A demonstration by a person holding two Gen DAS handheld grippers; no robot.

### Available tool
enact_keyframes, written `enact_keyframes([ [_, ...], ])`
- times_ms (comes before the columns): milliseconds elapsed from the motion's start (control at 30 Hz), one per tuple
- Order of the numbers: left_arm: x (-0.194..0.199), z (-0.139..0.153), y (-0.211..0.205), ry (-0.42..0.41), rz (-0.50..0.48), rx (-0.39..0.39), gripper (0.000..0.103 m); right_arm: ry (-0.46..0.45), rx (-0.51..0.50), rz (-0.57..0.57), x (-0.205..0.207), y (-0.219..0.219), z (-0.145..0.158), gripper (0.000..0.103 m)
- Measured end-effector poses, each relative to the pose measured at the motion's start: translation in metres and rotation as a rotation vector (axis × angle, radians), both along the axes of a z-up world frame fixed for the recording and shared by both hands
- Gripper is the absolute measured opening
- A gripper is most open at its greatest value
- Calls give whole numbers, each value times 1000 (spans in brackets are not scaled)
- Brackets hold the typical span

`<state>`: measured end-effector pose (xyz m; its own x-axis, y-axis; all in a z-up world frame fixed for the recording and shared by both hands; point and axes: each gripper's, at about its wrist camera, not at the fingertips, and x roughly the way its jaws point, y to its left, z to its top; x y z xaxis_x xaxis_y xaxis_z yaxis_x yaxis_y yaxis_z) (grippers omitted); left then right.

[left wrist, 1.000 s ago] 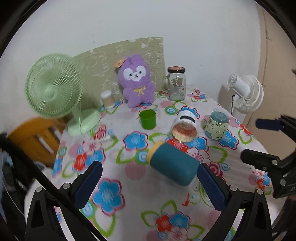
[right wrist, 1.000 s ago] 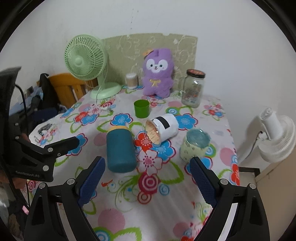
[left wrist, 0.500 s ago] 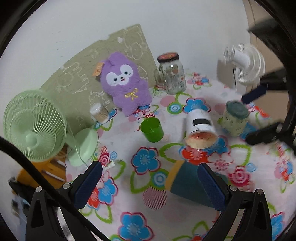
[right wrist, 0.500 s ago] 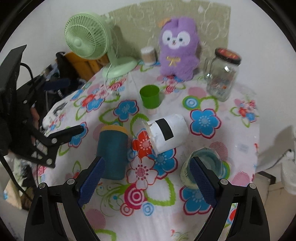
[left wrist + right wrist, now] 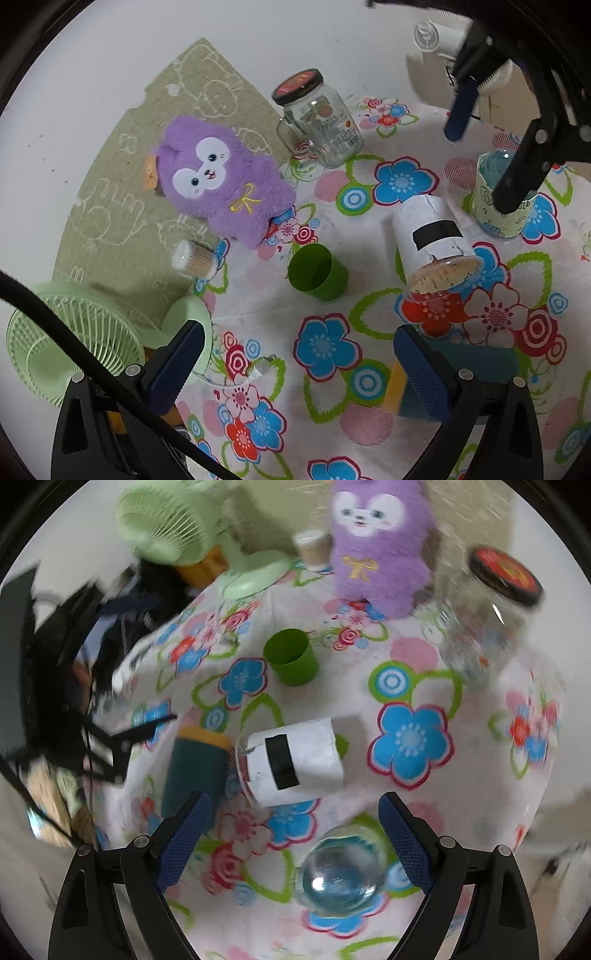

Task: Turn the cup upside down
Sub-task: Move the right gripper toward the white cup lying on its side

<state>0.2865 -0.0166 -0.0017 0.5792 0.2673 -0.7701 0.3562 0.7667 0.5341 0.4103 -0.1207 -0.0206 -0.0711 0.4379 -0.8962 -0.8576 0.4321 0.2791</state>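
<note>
The white cup (image 5: 295,762) lies on its side on the table (image 5: 413,664), at the centre of the right wrist view, long axis roughly level across the frame, its open mouth toward the left and its base toward the right (a black band runs round it). A teal bottle (image 5: 194,771) lies just left of the mouth; a green cup (image 5: 291,657) stands upright above. Both the right gripper (image 5: 295,849) and left gripper (image 5: 295,365) are spread apart, holding nothing.

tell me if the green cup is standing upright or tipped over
Upright. The green cup stands on its base on the flowered tablecloth with its open mouth facing up; the right wrist view shows the same.
</note>
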Motion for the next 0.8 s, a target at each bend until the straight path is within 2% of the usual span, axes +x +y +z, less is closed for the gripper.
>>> enact_keyframes([
  [100,6,-7,-2,9,-7,18,103,-19,-25,64,8,4,-5,94],
  [200,11,-16,-4,13,-12,28,103,30,-41,17,27,10,-14,94],
  [300,15,-24,-2,30,3,9,103,116,-49,-76,47,17,-27,94],
  [500,9,-29,11,39,41,-8,103,207,-73,-288,63,24,-40,94],
  [600,2,-28,19,32,66,-14,103,377,-87,-485,61,20,-51,94],
  [633,-1,-27,22,26,75,-17,103,402,-96,-532,55,22,-54,94],
  [800,-8,-23,33,20,112,-54,103,336,-146,-602,33,45,-53,94],
])
